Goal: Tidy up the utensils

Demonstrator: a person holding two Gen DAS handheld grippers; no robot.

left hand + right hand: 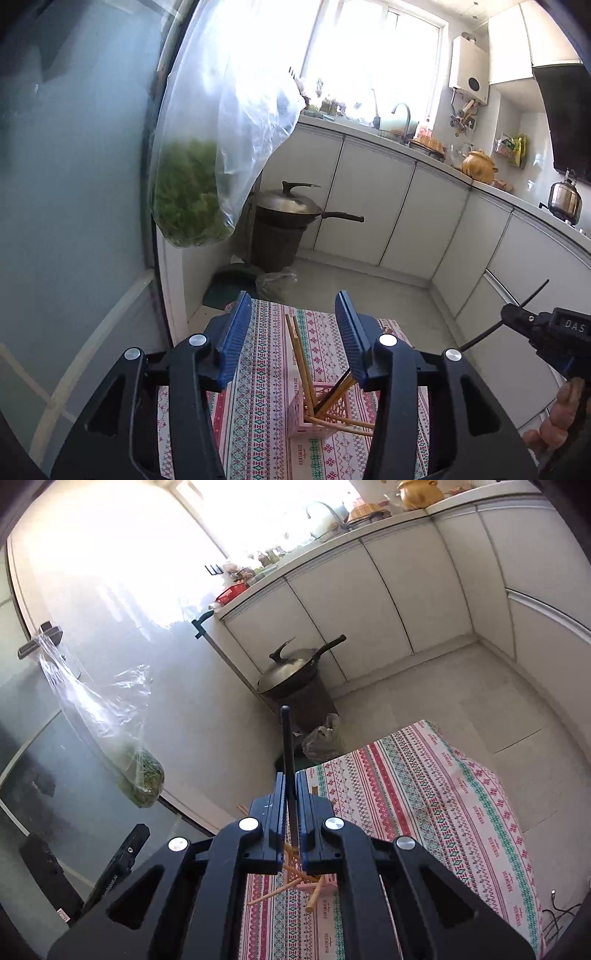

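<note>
Left wrist view shows your left gripper (293,332) with its jaws apart and nothing between them, hanging over the pink holder (320,413) on the cloth-covered counter (258,387). Several chopsticks (301,363) already lean in that holder, some splayed out over its rim. Your right gripper (290,794) has its jaws closed on a dark chopstick (286,738), gripped low on the shaft with the long end sticking out ahead. That stick looks light, stiff and smooth, so it could swivel in a thin pinch; hold nearer the middle if it tips. The latticed holder looks light too, and likely to slide or topple if you nudge it.
</note>
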